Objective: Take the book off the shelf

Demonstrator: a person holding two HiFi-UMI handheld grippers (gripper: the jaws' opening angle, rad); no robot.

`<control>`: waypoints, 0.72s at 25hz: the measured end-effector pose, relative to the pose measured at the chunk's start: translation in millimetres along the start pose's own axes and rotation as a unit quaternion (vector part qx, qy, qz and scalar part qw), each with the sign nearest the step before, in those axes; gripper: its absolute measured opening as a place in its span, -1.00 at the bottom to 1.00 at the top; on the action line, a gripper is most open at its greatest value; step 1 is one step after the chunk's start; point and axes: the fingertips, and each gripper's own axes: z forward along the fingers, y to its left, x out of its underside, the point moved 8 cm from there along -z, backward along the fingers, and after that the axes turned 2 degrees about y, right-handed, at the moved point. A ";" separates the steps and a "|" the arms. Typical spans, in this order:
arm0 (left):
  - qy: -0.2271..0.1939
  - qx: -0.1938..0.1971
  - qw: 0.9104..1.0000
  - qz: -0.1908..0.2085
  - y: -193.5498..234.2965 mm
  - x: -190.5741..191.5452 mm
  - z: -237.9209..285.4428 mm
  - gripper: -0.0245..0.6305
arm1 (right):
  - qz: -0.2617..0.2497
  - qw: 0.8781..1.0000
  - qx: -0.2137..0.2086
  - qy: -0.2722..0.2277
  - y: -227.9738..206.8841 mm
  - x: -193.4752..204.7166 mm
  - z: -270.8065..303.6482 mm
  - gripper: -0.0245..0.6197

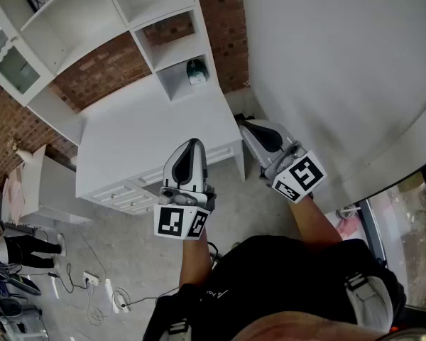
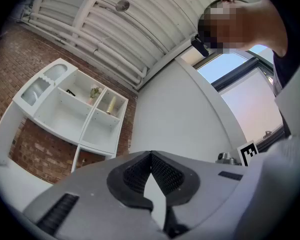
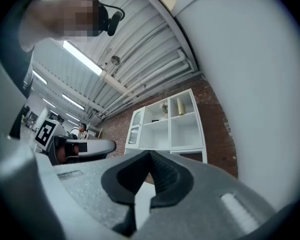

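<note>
One: Both grippers were empty, then?

Two: Yes. Your left gripper and your right gripper each had the jaws pressed together with nothing between them. You held them low in front of your body, tips aimed toward the table. I judged that a carrying pose: the reach had not begun.

One: And the book?

Two: No book could be told for certain. The likeliest was a small dark-green thing in the lowest cubby of the shelf, just above the table's back right corner. It was too small to be sure of, and it stood well apart from both grippers.

One: What did that spot ask of me?

Two: The cubby was narrow, walled on both sides, with a board close above. You would probably have had to spread the jaws outside it and go in straight.

One: Where was the room?

Two: Above the bare table top, plenty. The table's front edge and right corner lay between you and the shelf. Your right gripper hung near that corner, with the white wall close on its right. Cables trailed on the floor to your left.
</note>
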 end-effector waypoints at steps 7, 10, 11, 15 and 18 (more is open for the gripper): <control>0.000 0.002 1.000 -0.004 20.5 0.7 -10.1 -0.93 | -0.004 1.000 0.002 0.000 14.8 6.0 18.2 -0.92; 0.000 0.006 1.000 -0.007 32.2 0.3 -14.2 -0.93 | -0.005 1.000 0.006 0.002 21.2 8.8 27.4 -0.92; -0.001 0.008 1.000 -0.008 36.8 0.0 -15.2 -0.93 | -0.005 1.000 0.009 0.003 23.0 10.0 30.5 -0.92; -0.010 0.017 1.000 -0.010 56.2 -4.9 -14.0 -0.93 | -0.013 1.000 0.026 0.008 28.1 13.1 41.0 -0.92; -0.024 0.008 1.000 -0.012 71.4 -9.5 -4.9 -0.93 | -0.028 0.999 0.030 0.014 27.6 14.4 46.5 -0.92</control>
